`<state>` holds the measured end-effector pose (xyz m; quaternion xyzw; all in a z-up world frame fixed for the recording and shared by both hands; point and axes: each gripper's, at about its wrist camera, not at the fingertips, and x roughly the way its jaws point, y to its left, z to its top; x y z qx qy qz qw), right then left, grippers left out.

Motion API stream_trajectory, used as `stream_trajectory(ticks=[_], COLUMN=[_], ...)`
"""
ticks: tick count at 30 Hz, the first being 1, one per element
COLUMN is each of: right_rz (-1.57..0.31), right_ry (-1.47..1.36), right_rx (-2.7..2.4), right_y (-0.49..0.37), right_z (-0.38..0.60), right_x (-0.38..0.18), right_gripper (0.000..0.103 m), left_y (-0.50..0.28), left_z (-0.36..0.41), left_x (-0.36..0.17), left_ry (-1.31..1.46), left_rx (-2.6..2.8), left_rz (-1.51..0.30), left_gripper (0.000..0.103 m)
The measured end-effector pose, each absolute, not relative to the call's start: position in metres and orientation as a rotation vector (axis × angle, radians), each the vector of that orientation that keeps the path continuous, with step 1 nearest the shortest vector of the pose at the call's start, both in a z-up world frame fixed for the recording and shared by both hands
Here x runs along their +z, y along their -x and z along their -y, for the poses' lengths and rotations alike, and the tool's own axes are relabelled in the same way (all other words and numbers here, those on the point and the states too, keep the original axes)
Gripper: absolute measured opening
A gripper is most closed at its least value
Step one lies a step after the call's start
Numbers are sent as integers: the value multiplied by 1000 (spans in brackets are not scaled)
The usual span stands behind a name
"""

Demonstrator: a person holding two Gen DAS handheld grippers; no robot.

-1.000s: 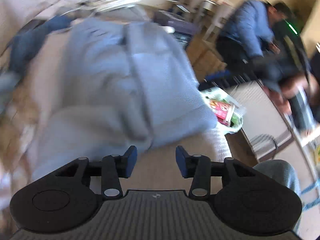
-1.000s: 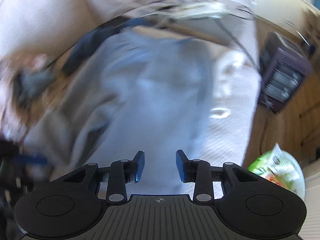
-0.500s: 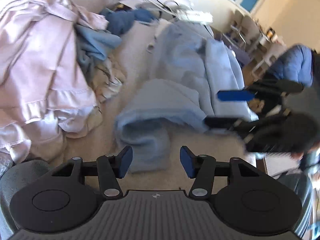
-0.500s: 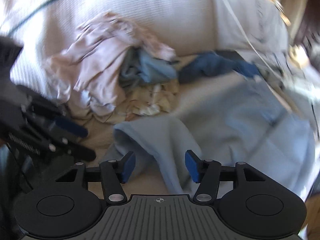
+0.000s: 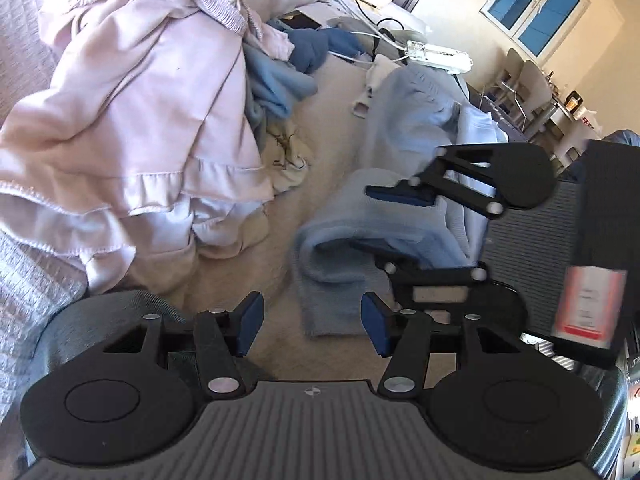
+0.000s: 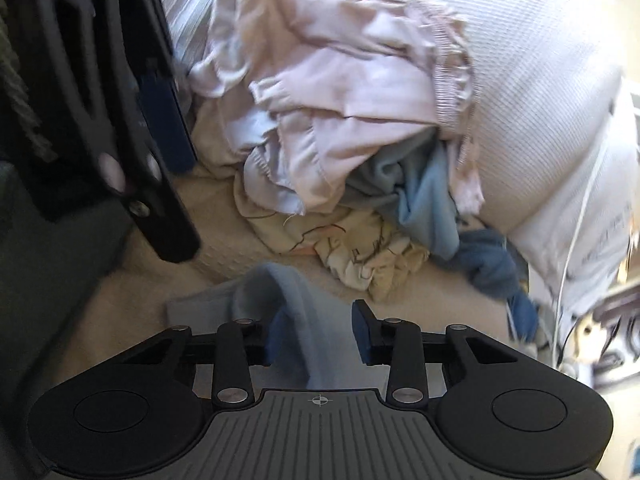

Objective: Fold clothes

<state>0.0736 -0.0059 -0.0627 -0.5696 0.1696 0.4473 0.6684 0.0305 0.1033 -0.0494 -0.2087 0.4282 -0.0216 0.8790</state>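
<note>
A light blue knit sweater (image 5: 404,152) lies on the beige bed cover, its sleeve (image 5: 336,256) folded toward me. My left gripper (image 5: 310,322) is open and empty, just short of the sleeve's cuff end. My right gripper (image 6: 314,338) is open with the sleeve fold (image 6: 304,312) lying between its fingers. In the left wrist view the right gripper (image 5: 394,220) straddles the sleeve, one finger above the fold and one below. The left gripper (image 6: 160,120) shows at the left of the right wrist view.
A heap of pink clothes (image 5: 132,112) lies to the left, with blue garments (image 5: 276,84) and a cream printed one (image 6: 360,248) beside it. White pillows (image 6: 540,100), cables and a power strip (image 5: 436,52) lie at the bed's far end.
Both grippers swung left and down to the sweater's sleeve. The right gripper moved onto the sleeve fold, which now sits between its open fingers. The left gripper came near the cuff.
</note>
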Motion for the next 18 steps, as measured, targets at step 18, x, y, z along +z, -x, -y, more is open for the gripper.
stream_trajectory(ticks=[18], right_rz=[-887], right_ry=[826], right_rx=[970], right_y=[-62], right_z=[126], right_x=[40], right_gripper=[8], left_y=[-20], left_z=[-49], left_x=[-52], left_ry=[312], left_rx=[-328], left_rz=[-947], left_gripper=[51])
